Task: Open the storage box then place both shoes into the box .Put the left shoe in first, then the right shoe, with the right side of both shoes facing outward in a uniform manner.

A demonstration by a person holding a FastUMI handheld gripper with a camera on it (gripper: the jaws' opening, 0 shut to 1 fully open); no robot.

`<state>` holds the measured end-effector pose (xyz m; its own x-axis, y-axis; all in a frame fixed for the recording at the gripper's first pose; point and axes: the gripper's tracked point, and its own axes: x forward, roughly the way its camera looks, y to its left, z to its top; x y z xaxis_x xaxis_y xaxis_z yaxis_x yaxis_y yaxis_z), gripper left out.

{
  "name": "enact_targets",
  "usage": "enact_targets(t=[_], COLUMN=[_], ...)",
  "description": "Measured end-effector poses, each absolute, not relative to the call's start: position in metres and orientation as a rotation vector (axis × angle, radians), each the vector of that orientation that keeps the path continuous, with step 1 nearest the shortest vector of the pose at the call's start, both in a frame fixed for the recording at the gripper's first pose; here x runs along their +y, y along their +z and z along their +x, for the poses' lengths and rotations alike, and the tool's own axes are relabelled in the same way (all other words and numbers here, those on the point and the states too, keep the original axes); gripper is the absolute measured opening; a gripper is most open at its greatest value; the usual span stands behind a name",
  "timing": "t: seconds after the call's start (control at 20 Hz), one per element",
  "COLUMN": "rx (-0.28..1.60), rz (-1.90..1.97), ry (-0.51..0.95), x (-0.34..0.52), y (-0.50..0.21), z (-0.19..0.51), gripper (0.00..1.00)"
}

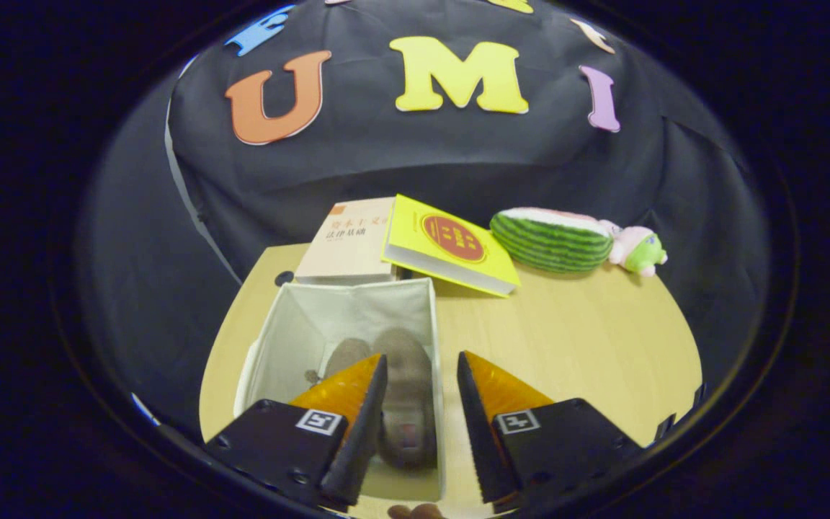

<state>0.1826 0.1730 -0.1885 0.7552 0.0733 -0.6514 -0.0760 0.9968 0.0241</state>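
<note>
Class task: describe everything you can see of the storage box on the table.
The storage box is an open, lidless, pale fabric-looking bin with upright walls, standing on the wooden table just in front of two books. Two brownish shoes lie inside. The open gripper hovers over its right wall, one finger above the inside, touching nothing.

Tongs (421,367): black mounts w/ square markers, screws.

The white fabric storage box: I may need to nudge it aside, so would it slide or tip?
The white fabric storage box looks soft-walled, so it may flex. With brown shoes inside, it probably slides rather than tips. The open gripper straddles its near wall.
</note>
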Motion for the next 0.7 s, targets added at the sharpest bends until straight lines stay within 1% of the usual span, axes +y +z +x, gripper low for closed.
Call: enact_targets(t=[0.05,0.15,0.25,0.35,0.5,0.6,0.7], rx=[0.69,0.644,0.599,0.556,0.481,0.473,0.387], rz=[-0.01,-0.004,-0.022,-0.035,-0.024,-0.033,-0.058], ry=[0.074,0.066,0.068,0.074,0.087,0.106,0.083], x=[0.168,0.161,0.151,0.142,0.129,0.119,0.102], y=[-0.182,-0.165,-0.149,-0.133,-0.106,-0.094,-0.068], z=[0.18,0.175,0.168,0.158,0.139,0.119,0.108], gripper=[0.82,0.92,0.92,0.96,0.96,1.0,1.0])
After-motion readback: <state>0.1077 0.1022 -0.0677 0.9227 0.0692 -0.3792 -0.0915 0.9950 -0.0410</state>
